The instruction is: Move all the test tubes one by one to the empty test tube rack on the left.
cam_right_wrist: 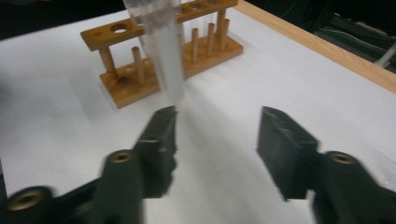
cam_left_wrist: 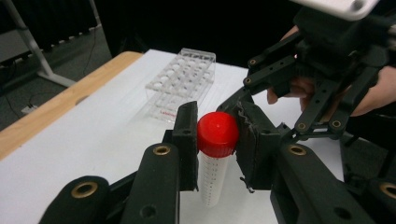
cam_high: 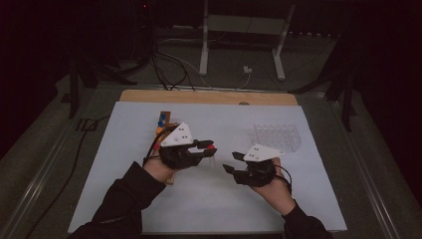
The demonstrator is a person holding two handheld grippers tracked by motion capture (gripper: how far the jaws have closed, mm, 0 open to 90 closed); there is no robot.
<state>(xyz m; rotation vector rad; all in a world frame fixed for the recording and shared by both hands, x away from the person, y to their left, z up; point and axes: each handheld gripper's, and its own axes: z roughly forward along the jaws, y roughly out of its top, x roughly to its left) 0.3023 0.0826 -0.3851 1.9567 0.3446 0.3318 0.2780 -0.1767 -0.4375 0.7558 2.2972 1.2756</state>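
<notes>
Tube [cam_left_wrist: 214, 175]: a clear plastic centrifuge tube with a printed graduation scale down its side and a bright red, ribbed screw cap [cam_left_wrist: 217, 133]. It hangs upright in the left gripper [cam_left_wrist: 215, 140], whose two black pads press on the cap from either side, so the body of the tube dangles free below the jaws and above the white table sheet [cam_left_wrist: 116, 140]. From the high camera, the left gripper [cam_high: 209, 147] sits over the middle of the sheet, with a speck of red showing at its tip.

In the right gripper view the tube's lower part [cam_right_wrist: 164, 51] appears as a pale, smeared streak ending in a tapered tip just above that gripper's left jaw; the blur makes it hard to judge, but it seems to hang clear of both pads. The right gripper [cam_right_wrist: 217, 135] has its jaws spread apart with nothing between them, and no earlier picture is needed to see that gap.

Behind the tube stands a wooden rack [cam_right_wrist: 163, 60] of pegs and holes. A clear plastic rack [cam_left_wrist: 182, 81] rests farther along the sheet, well apart from both grippers.
</notes>
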